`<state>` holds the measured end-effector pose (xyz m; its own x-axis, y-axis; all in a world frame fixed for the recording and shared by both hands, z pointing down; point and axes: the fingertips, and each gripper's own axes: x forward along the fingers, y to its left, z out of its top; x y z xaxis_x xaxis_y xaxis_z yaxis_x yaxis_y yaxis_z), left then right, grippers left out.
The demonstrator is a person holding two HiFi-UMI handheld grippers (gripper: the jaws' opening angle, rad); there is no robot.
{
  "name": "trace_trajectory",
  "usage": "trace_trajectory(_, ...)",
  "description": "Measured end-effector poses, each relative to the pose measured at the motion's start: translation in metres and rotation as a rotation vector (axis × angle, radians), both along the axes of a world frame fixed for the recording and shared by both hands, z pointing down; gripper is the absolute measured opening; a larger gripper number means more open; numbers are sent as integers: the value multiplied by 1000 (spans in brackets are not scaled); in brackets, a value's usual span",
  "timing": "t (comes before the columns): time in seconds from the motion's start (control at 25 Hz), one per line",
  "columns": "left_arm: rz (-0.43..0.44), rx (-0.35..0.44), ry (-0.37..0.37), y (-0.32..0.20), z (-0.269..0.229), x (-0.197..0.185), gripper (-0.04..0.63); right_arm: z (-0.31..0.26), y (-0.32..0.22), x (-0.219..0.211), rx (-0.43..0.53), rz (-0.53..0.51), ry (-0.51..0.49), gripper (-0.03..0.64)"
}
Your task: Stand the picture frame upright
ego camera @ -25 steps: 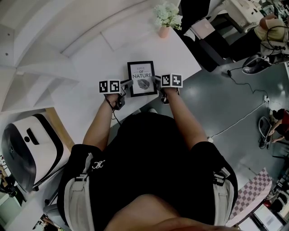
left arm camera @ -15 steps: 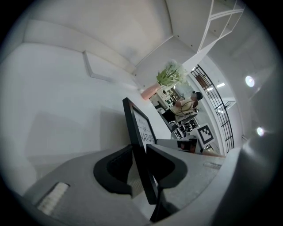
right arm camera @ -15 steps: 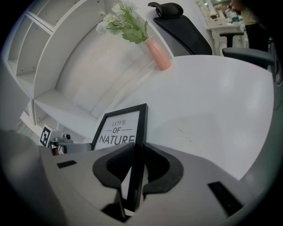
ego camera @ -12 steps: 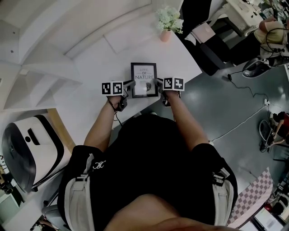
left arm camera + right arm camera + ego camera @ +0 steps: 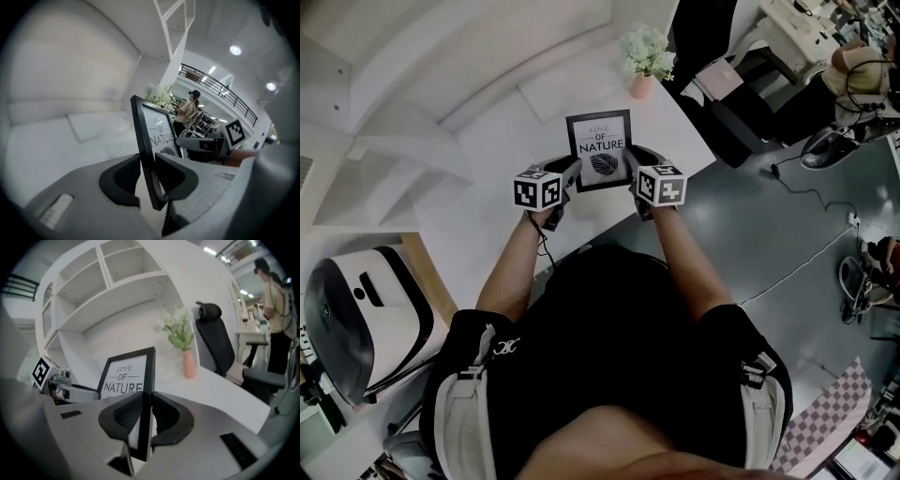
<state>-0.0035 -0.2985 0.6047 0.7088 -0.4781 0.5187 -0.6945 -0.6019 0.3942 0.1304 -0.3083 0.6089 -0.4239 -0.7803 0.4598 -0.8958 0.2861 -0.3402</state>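
Left gripper [image 5: 147, 174] pads pinch the left edge of the frame [image 5: 599, 150]; right gripper [image 5: 146, 417] pads pinch its right edge. Frame held near upright between them, print facing the person, over the table [image 5: 502, 131]. Pink vase [image 5: 640, 86] of flowers beyond, near the table's corner.

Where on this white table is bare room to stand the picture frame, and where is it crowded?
Bare: the table left of the picture frame, toward the curved wall, and the strip right of it to the table's edge. Crowded: the far corner by the flower vase, and the near edge, where the left gripper and right gripper clamp the frame.
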Motion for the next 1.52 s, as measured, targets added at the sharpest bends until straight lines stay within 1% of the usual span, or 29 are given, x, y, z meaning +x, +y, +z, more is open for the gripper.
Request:
trace_trajectory(0.12,-4,157,-15,-6,-34,5,106,-47,-2,4,207,23,92,71)
trace_trajectory(0.2,-12,261,-23,-8,-55,6,104,-75,1,5,327,36,139,71)
trace_trajectory(0.28,-19,343,-32,-8,-72,8,104,-93,4,6,397,46,157,71)
trace_trajectory(0.36,-25,383,-27,-7,-83,10,104,-103,5,8,424,53,150,71)
trace_trajectory(0.52,-42,406,-26,-4,-92,10,103,-112,6,9,440,43,132,71)
trace_trajectory(0.64,-78,426,-39,1,-98,6,102,-116,8,4,457,10,128,71)
trace_trajectory(0.76,-137,446,-63,12,-104,-6,101,-119,11,-7,466,-38,102,71)
trace_trajectory(0.88,-221,461,-86,23,-110,-26,101,-123,10,-29,477,-117,72,70)
trace_trajectory(1.0,-320,473,-118,37,-115,-58,101,-126,7,-64,491,-222,40,69)
trace_trajectory(1.24,-549,482,-201,79,-125,-144,101,-133,20,-164,521,-445,-48,69)
trace_trajectory(1.36,-643,479,-215,103,-131,-183,101,-137,32,-210,529,-533,-84,69)
trace_trajectory(1.52,-752,468,-238,135,-132,-229,100,-140,55,-264,533,-642,-108,69)
